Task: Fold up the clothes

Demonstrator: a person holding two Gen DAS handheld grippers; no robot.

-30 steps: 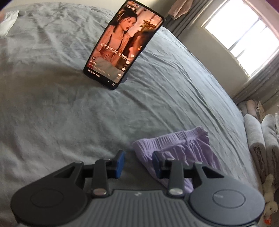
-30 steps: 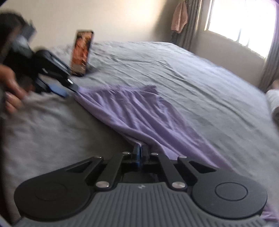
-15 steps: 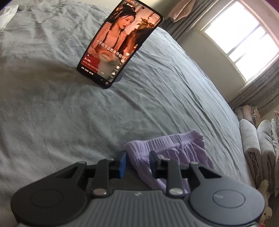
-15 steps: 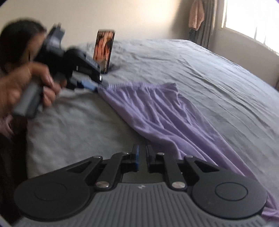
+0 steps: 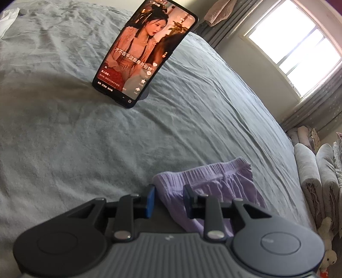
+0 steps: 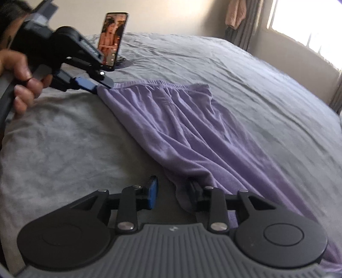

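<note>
At the hem, right tool (image 6: pixel 171 196) opening, releasing purple garment (image 6: pixel 181 128)

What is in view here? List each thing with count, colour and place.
garment: one, purple, spread on the bed
phone: one, black, screen lit, propped on the bed
bed sheet: one, grey, under everything
window: one, bright, right wall
rolled bedding: several, grey, beside the bed
hanging cloth: one, pink, by the window
left claw: one, black, at the garment's waistband corner
right claw: one, black, opening, garment's edge between its jaws
hand: one, gripping the left claw's handle
</note>
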